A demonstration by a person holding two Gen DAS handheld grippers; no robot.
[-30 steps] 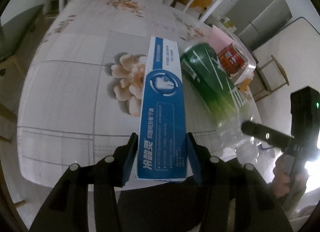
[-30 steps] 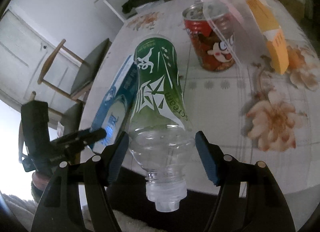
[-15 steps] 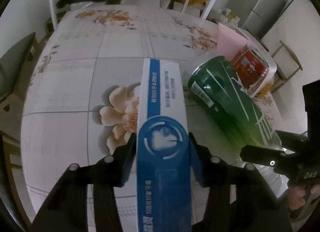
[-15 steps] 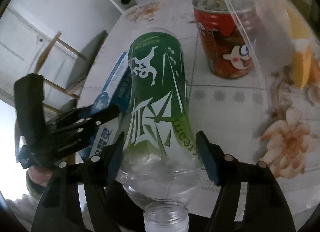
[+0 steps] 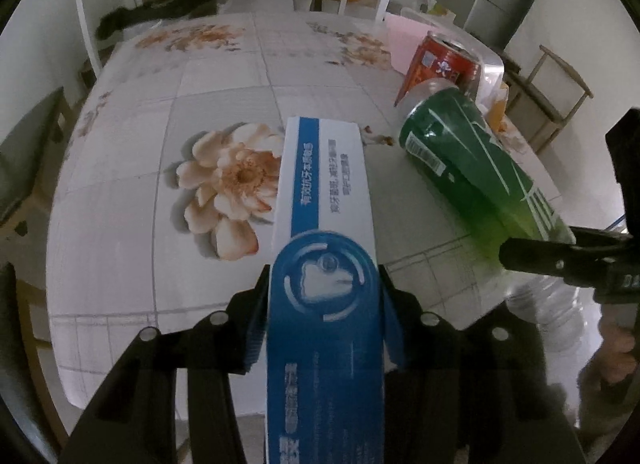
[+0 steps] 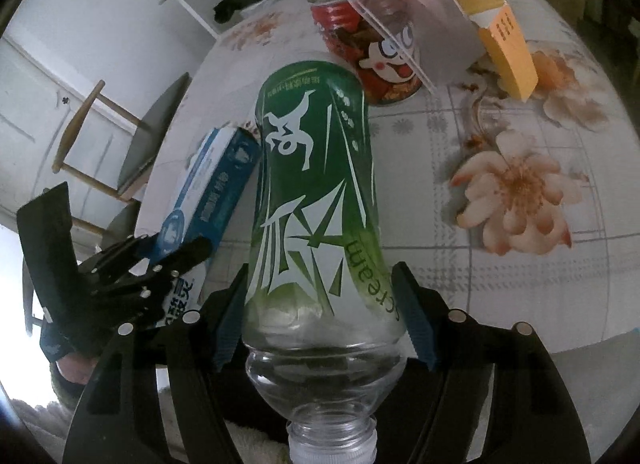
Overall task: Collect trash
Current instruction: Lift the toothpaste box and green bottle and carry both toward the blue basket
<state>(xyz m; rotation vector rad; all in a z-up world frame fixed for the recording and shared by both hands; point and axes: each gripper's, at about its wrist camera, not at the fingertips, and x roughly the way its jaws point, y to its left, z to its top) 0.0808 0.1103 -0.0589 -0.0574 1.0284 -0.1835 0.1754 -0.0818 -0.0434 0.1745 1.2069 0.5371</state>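
Left wrist view: the left gripper (image 5: 324,316) has one blue-and-white toothpaste box (image 5: 324,224) between its blue pads (image 5: 256,328); both pads press on the box's long sides. Its jaws have just been closing on the box. The far end of the box reaches out over the floral tablecloth (image 5: 160,112), next to a printed flower.

Right wrist view: the right gripper (image 6: 320,316) stands around one clear plastic bottle with a green label (image 6: 316,192), neck and cap toward the camera, base pointing away over the table. Both blue pads (image 6: 416,316) lie against the bottle's clear shoulder, jaws fairly wide on it.

Bottle and box lie side by side, close together, each slanting out over the table's near edge.

Elsewhere on the tablecloth, counted: one red can (image 6: 368,52) with an open top, standing upright; one clear plastic container (image 6: 400,12) tilted against it; one orange carton (image 6: 500,32) just beyond. Two wooden chairs (image 6: 120,136) stand beside the table in the right wrist view.
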